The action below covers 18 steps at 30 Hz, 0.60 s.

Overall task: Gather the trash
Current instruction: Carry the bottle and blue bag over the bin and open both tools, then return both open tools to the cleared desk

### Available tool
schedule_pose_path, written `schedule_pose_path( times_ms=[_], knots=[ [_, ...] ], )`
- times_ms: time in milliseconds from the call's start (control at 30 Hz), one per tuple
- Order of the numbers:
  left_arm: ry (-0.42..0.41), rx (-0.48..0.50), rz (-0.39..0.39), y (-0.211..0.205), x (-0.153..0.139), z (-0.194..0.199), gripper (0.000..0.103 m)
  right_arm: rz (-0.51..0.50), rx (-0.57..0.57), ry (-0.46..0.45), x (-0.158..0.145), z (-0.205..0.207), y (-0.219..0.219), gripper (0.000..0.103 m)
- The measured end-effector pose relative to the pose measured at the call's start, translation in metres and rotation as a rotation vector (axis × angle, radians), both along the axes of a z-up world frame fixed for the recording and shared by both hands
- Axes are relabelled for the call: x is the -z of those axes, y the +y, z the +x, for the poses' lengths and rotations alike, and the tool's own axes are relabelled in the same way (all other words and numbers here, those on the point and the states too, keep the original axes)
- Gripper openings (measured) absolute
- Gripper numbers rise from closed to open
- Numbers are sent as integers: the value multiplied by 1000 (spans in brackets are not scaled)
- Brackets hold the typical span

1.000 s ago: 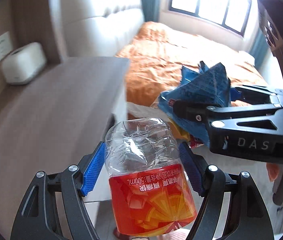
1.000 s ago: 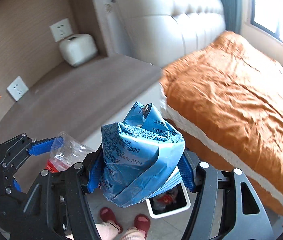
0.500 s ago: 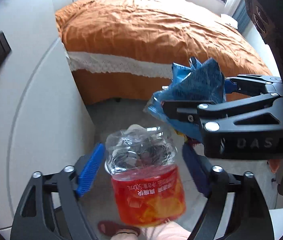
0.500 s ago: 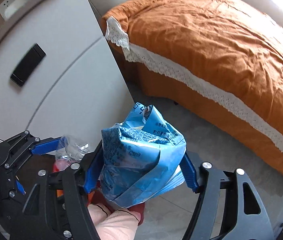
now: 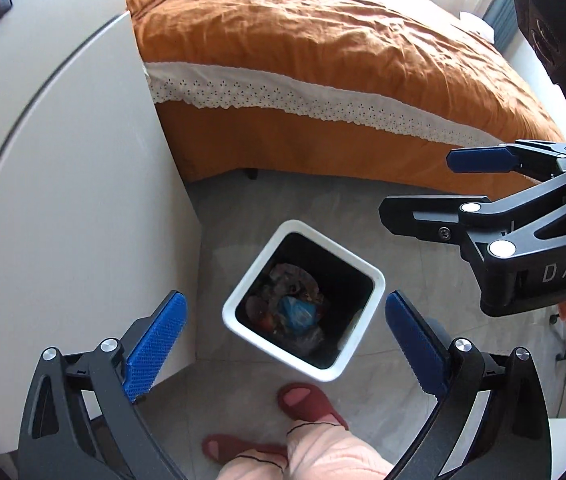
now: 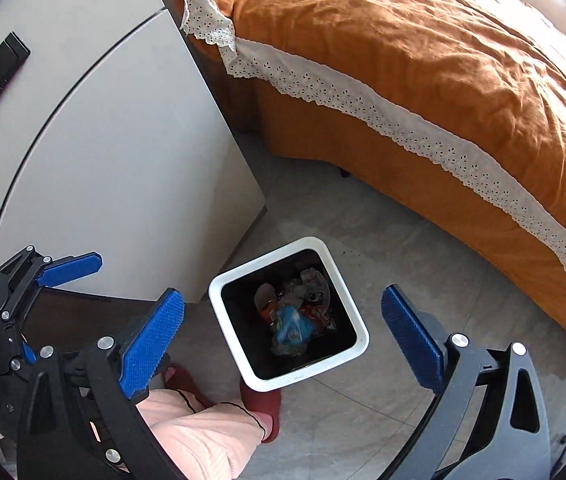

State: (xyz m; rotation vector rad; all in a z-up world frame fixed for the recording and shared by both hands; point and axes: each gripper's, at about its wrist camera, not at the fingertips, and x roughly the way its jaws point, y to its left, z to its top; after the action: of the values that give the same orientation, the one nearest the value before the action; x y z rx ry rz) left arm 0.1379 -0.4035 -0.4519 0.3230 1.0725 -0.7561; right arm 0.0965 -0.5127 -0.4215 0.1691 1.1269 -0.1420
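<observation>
A white square bin [image 5: 255, 268] [image 6: 267, 261] with a black inside stands on the grey floor, straight below both grippers. A crumpled blue snack bag [image 5: 297, 312] [image 6: 293, 326] lies on top of the trash in it, with an orange-red piece [image 6: 269, 309] beside it. My left gripper [image 5: 283, 312] hangs open above the bin with nothing between its blue pads. My right gripper [image 6: 283, 300] is above the bin too; its jaws are opening and hold nothing. Each gripper shows in the other's view, the right gripper [image 5: 439, 188] at the right edge and the left gripper [image 6: 71, 268] at the left edge.
A white cabinet [image 5: 83, 200] [image 6: 123, 140] stands close on the bin's left. A bed with an orange cover [image 5: 323, 60] [image 6: 443, 80] fills the far side. A person's feet in dark red slippers [image 5: 307, 400] [image 6: 261, 400] stand right by the bin.
Both grippers came down from cabinet-top height toward the floor and opened. The plastic bottle left the left jaws and the blue bag left the right jaws; the bag now lies in the bin.
</observation>
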Motion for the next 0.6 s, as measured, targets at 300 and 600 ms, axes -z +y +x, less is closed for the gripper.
schedule_pose_path(
  times_ms=[300,600],
  knots=[
    [-81,-71,-79,24,-112,-14,98,-22,-48,-102,-106,-10,26,99],
    [-261,-194,-154,56,-232,-37,98,-50,-175,-318,-225,-16,61,99]
  ],
)
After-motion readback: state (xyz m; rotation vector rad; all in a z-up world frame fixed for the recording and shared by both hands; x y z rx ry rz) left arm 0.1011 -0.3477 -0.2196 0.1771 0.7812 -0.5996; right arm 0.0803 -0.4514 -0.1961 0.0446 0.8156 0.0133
